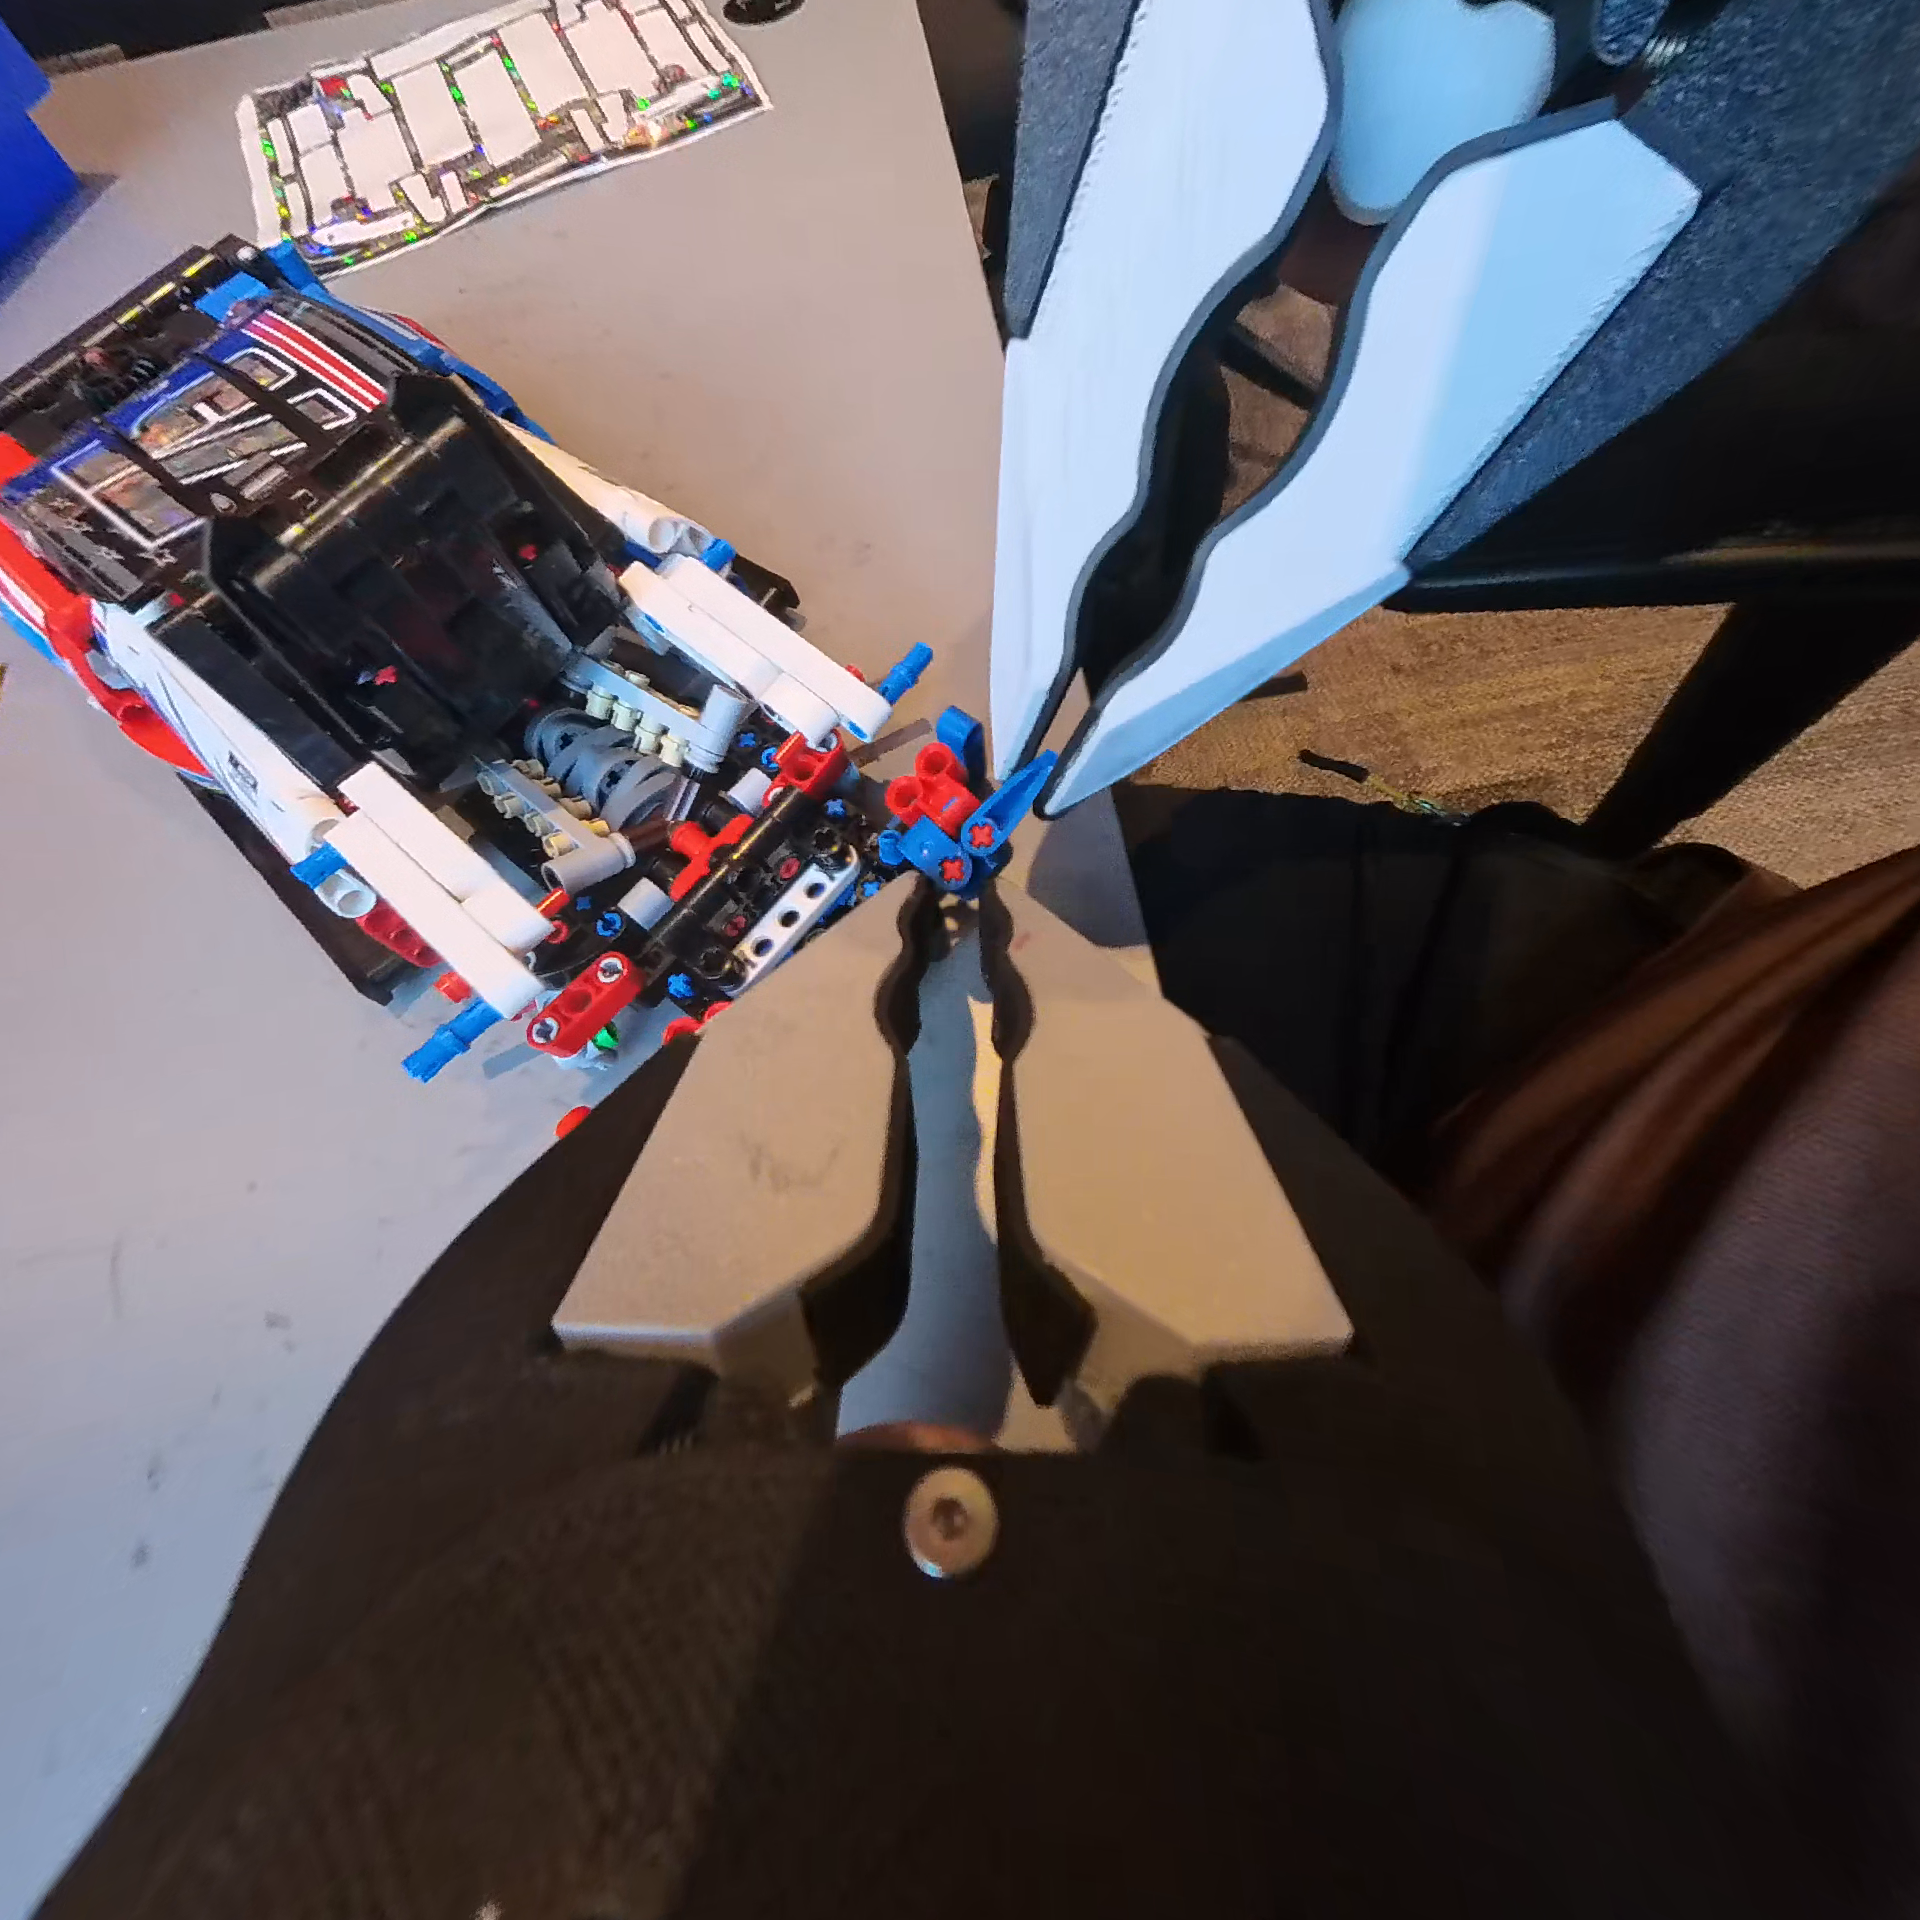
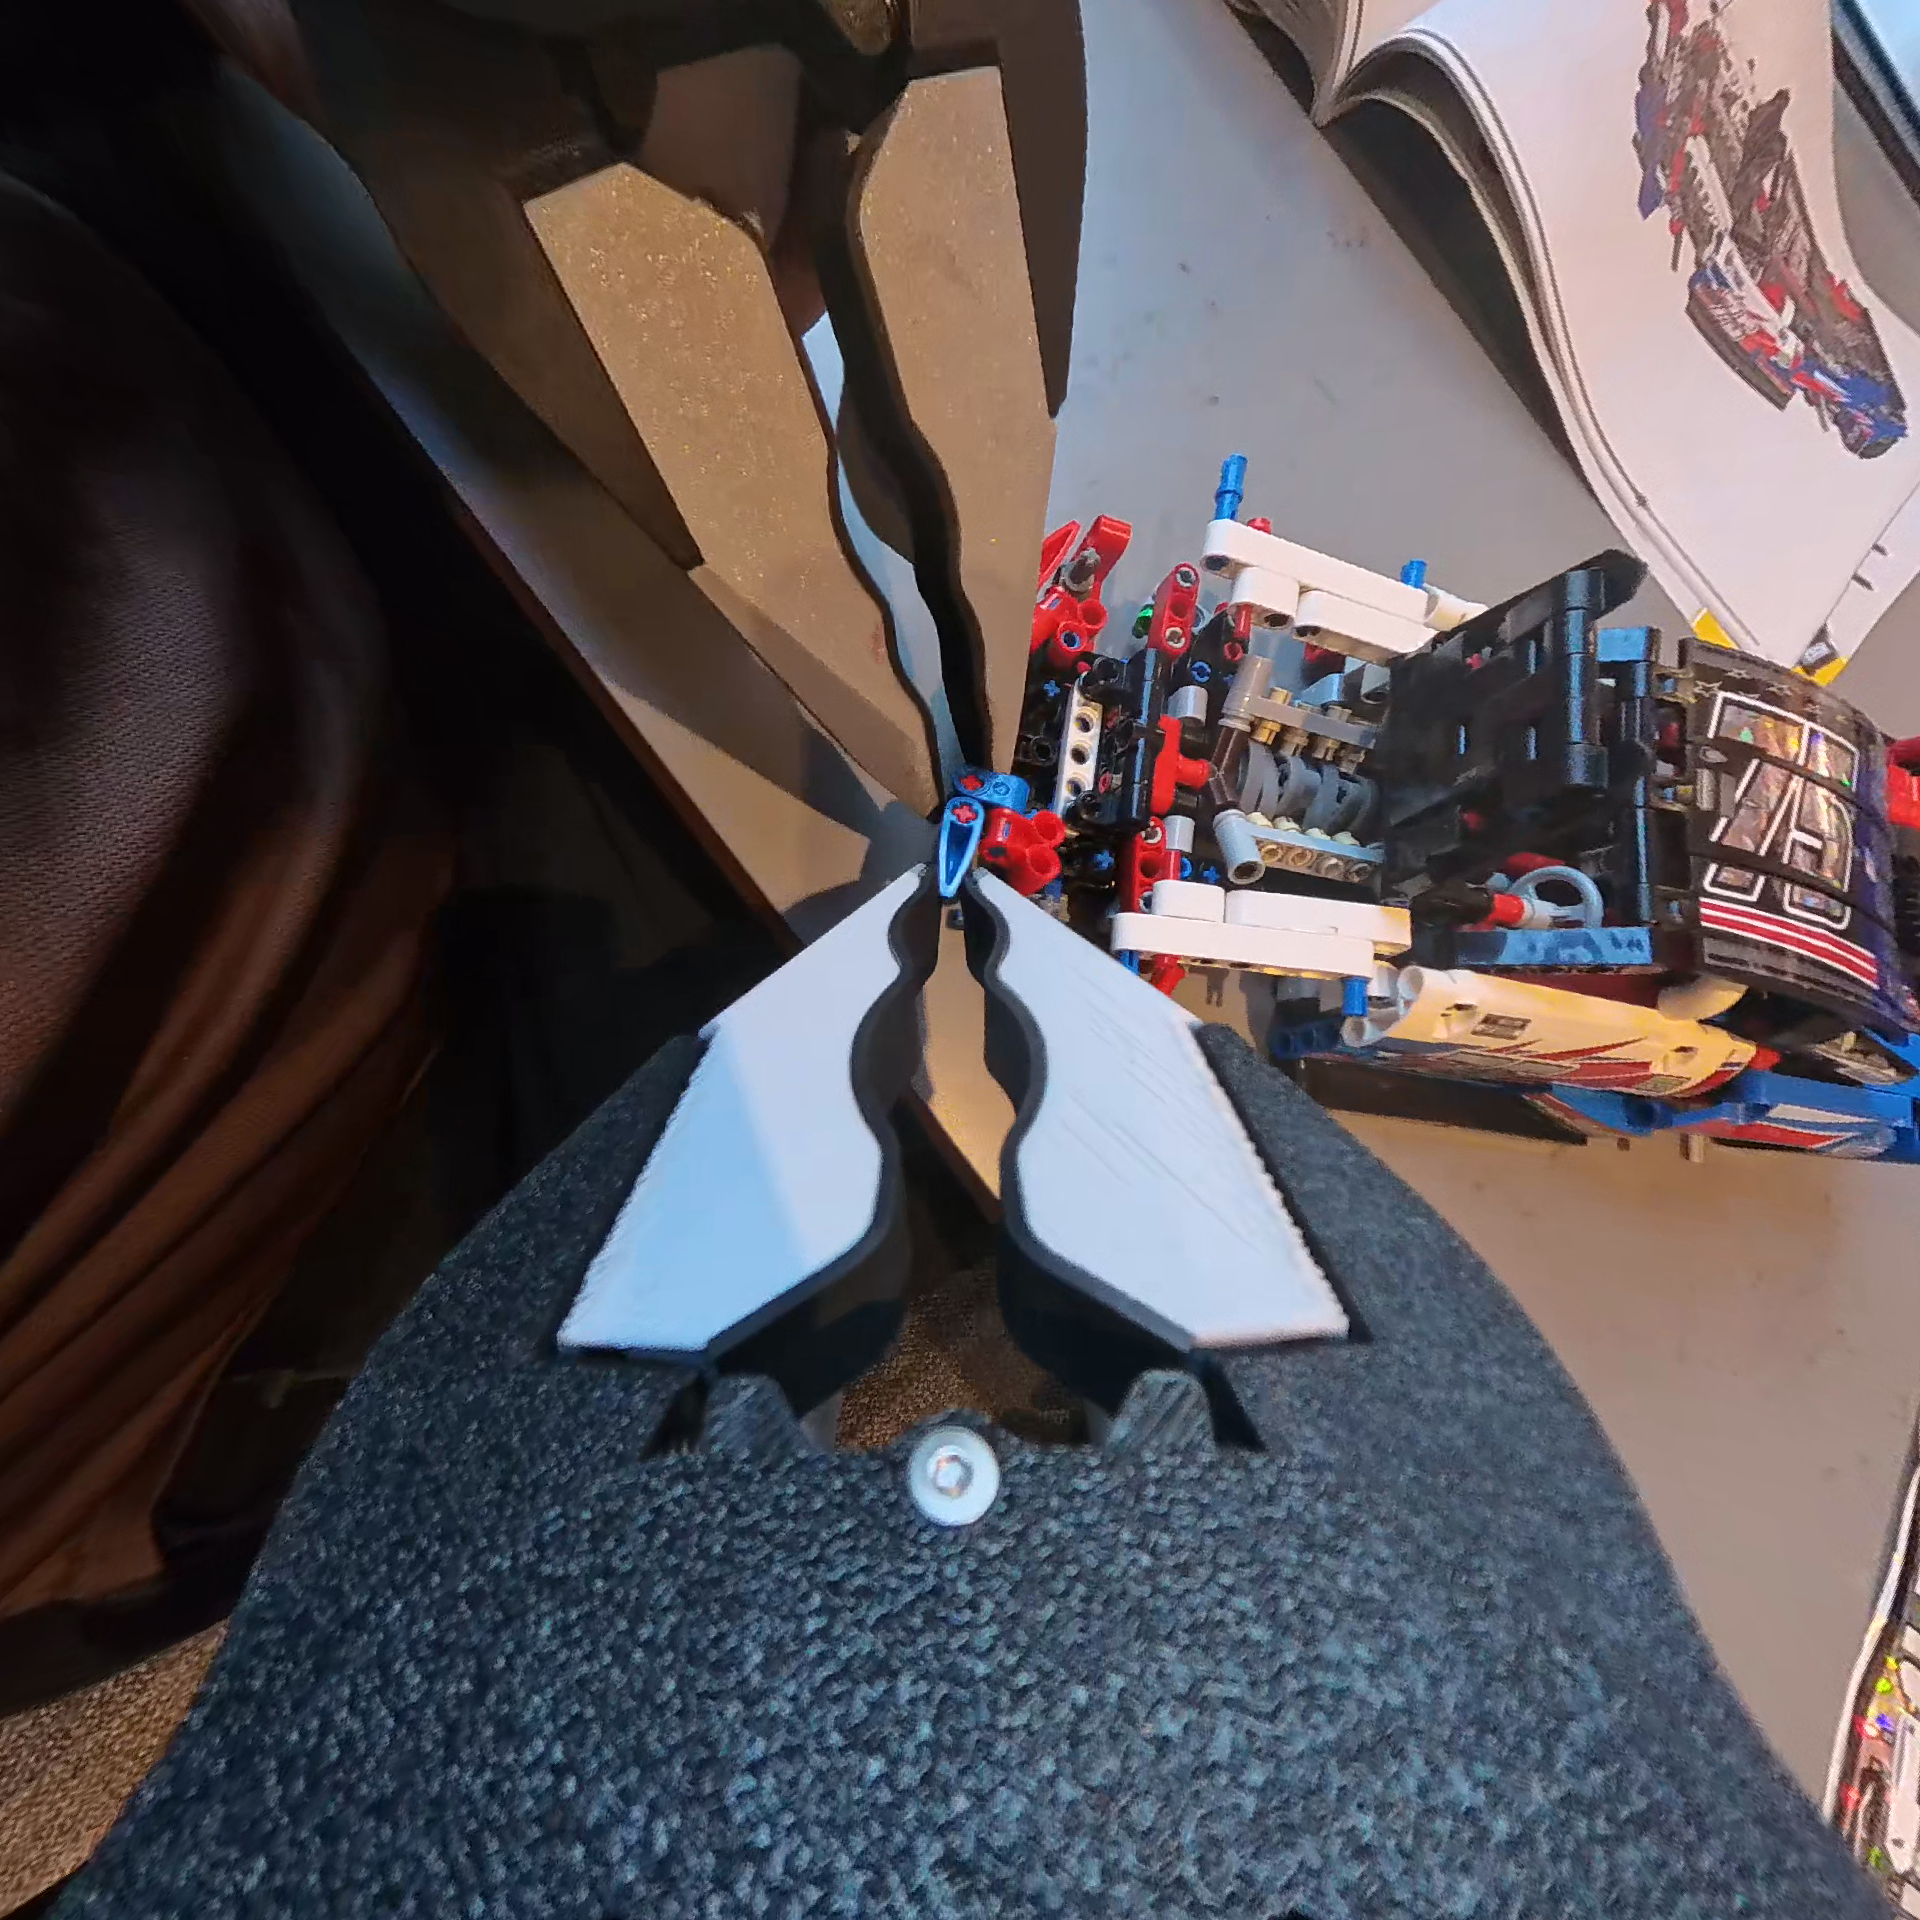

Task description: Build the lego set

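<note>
A partly built Lego car, black, white, red and blue, lies on the grey table with its open front end toward me; it also shows in the right wrist view. A small blue and red sub-assembly is held just off the car's front, near the table edge. My left gripper, with grey fingers, is shut on its lower blue part. My right gripper, with white fingers, is shut on a thin blue piece of the same sub-assembly. The two grippers meet tip to tip.
A sticker sheet lies at the back of the table. An open instruction booklet lies beyond the car. A blue box stands at the far left. A person's dark clothing and carpet lie beyond the table edge. My left and right fingertips are right by each other.
</note>
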A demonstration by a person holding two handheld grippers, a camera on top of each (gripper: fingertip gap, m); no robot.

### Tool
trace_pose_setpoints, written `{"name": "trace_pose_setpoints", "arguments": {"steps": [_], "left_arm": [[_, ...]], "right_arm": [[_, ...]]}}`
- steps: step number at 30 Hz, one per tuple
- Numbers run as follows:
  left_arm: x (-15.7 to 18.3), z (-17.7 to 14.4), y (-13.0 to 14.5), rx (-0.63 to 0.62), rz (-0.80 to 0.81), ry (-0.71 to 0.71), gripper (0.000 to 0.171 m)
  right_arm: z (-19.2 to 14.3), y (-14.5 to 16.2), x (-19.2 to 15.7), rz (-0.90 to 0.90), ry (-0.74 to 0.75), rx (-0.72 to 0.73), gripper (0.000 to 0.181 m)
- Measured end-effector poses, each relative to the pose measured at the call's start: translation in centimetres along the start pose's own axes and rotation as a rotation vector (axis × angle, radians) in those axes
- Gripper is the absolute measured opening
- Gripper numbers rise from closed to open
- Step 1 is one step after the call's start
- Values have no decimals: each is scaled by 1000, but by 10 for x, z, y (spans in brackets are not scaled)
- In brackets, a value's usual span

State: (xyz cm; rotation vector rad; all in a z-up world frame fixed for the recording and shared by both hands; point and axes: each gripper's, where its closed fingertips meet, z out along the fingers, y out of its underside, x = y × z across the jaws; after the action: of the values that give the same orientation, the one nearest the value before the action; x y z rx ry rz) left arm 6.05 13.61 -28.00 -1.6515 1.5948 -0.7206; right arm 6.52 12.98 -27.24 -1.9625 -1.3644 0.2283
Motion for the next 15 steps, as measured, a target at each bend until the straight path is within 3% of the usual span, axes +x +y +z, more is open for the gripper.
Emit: {"name": "trace_pose_setpoints", "arguments": {"steps": [12,15], "left_arm": [[6,-4,-6,47,15,26,0],[0,-8,-9,58,-8,35,19]], "right_arm": [[1,4,1,-46,20,-6,3],[1,5,-2,-67,-14,14,3]]}}
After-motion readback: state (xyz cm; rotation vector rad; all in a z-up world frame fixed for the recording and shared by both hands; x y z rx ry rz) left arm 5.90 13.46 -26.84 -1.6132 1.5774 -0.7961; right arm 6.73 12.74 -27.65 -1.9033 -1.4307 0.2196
